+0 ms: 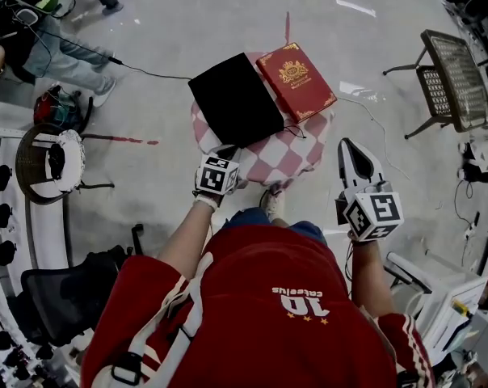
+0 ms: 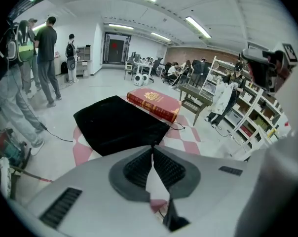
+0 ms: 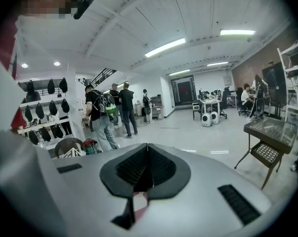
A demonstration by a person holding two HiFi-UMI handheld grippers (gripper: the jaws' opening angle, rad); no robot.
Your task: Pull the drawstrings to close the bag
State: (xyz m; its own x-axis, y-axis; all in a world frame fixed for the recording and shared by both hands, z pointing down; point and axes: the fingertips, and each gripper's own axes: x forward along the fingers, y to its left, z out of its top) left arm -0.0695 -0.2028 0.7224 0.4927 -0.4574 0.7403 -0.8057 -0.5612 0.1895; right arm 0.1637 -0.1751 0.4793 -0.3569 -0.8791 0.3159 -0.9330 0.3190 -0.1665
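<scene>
Black bag (image 1: 236, 99) lies flat on checkered table (image 1: 286, 158), red book (image 1: 296, 79) touching at its 3 o'clock. Left gripper (image 2: 152, 147) jaws together at bag's 6 o'clock edge. Right gripper (image 1: 349, 145) closed, empty, off-table at 4 o'clock.

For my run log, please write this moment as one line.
bag: flat on table | left gripper: fingers closed at bag edge | right gripper: closed, empty, away from bag

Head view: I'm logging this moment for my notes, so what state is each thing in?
Black fabric drawstring bag: lying flat, mouth not gathered.
Red hardcover book: closed, lying flat beside the bag.
Left gripper: jaws together at the bag's near edge.
Right gripper: jaws together, empty, away from the table.
</scene>
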